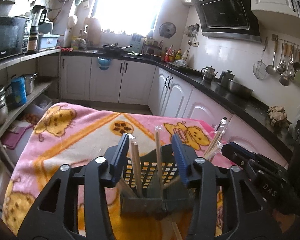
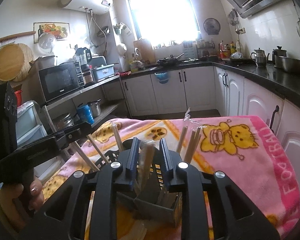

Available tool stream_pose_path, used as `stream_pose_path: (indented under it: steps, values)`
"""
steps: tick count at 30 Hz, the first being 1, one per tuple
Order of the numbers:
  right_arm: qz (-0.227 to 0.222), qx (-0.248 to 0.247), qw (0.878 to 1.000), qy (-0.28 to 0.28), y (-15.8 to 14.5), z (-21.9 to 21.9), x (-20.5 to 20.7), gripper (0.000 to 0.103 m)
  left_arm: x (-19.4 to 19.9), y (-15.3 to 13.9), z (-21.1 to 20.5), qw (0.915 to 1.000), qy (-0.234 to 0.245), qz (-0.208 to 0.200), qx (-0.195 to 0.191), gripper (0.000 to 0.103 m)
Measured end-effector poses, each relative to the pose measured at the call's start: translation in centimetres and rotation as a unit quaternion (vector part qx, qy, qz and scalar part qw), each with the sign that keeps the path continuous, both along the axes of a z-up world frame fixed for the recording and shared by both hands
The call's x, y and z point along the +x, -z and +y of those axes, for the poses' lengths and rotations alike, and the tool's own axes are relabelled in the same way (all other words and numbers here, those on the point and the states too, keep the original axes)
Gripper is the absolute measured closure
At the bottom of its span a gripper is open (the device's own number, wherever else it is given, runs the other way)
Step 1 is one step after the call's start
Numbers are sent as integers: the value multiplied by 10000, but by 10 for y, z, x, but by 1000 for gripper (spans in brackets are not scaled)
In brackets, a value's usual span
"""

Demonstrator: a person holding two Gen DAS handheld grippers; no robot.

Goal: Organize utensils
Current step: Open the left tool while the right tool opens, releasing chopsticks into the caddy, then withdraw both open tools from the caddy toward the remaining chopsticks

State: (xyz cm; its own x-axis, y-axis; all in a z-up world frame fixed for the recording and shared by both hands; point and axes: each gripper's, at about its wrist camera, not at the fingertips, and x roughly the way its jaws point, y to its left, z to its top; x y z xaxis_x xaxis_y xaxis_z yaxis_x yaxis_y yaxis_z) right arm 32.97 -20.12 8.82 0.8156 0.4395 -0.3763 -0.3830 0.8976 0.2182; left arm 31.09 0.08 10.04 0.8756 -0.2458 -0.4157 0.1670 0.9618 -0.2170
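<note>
A black perforated utensil holder (image 1: 148,172) (image 2: 158,202) stands on a pink cartoon blanket (image 1: 70,136) (image 2: 240,160). Several plastic-wrapped wooden chopsticks lean in it. My left gripper (image 1: 151,140) hangs over the holder, open, with two chopstick bundles (image 1: 137,170) (image 1: 159,156) standing loose between its blue pads. My right gripper (image 2: 149,141) is open too. One wrapped chopstick bundle (image 2: 148,158) rises between its pads with a gap on each side. More chopsticks (image 2: 192,144) lean at the right. Each gripper shows in the other's view: the right one (image 1: 230,150), and the left one (image 2: 80,130) held by a hand (image 2: 34,192).
White cabinets under a dark L-shaped counter (image 1: 230,94) run behind and to the right, with kettles (image 1: 208,73) and a steel bowl (image 1: 238,89). A shelf rack with a microwave (image 2: 60,80) and pots stands to the left. Ladles hang on the right wall (image 1: 284,64).
</note>
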Motion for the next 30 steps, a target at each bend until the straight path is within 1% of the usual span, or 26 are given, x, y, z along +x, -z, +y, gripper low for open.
stream_pose_path:
  steps: [1, 3, 4, 5, 7, 9, 10, 11, 12, 13, 15, 17, 22, 30]
  values:
    - [4, 2, 10000, -2, -1, -1, -1, 81, -3, 0, 1, 10000, -16, 15, -28, 62]
    - [12, 1, 10000, 12, -2, -2, -5, 75, -8, 0, 3, 10000, -48, 28, -51, 58]
    - [13, 0, 10000, 18, -2, -2, -6, 71, -11, -1, 5, 9999, -71, 32, -73, 54]
    - [10, -1, 10000, 18, -3, -3, -9, 70, -14, -1, 6, 9999, -82, 33, -95, 50]
    - [17, -18, 10000, 7, -3, -4, -13, 67, -19, -2, 8, 9999, -99, 40, -111, 47]
    - [38, -38, 10000, 4, -3, -5, -16, 60, -26, -1, 10, 9999, -109, 59, -107, 40]
    - [43, -45, 10000, 1, -3, -5, -18, 58, -28, -1, 10, 9999, -111, 70, -104, 34]
    - [48, -62, 10000, 0, -2, -6, -21, 57, -31, -1, 11, 9998, -131, 70, -97, 26]
    - [57, -77, 10000, 1, -1, -5, -23, 57, -34, 0, 12, 9998, -168, 74, -84, 23]
    - [74, -88, 9999, 2, -1, -6, -25, 56, -37, 1, 12, 9997, -193, 93, -77, 21]
    - [90, -77, 9999, 8, 1, -7, -30, 53, -42, 2, 13, 9997, -188, 116, -101, 20]
    - [112, -70, 9999, 9, 3, -8, -34, 51, -48, 4, 14, 9997, -182, 131, -105, 13]
    - [135, -111, 9998, 27, 7, -7, -44, 45, -60, 8, 17, 9996, -189, 150, -109, 13]
    - [139, -159, 9998, 20, 12, -11, -62, 42, -77, 17, 18, 9996, -209, 191, -90, 13]
